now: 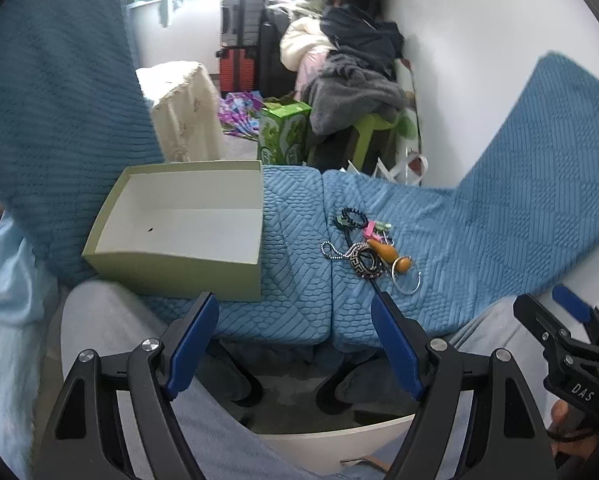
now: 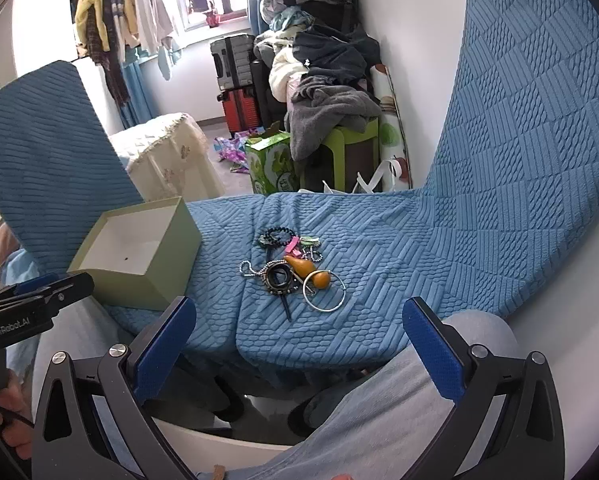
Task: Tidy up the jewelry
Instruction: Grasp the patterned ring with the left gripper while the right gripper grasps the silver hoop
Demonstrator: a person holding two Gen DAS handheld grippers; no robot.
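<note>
While heaped, jewelry tangled, beaded, metallic

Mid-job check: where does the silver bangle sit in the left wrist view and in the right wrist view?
Left wrist view: the silver bangle lies right of centre, at the near right end of the jewelry pile, beside the orange gourd charm.
Right wrist view: the silver bangle lies at centre, again at the pile's near right end.
Shared landmark: the green box, left of the pile.

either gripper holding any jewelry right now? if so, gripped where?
Nothing held. Left gripper and right gripper are both open and empty; the jewelry pile lies untouched on the blue cushion.
</note>
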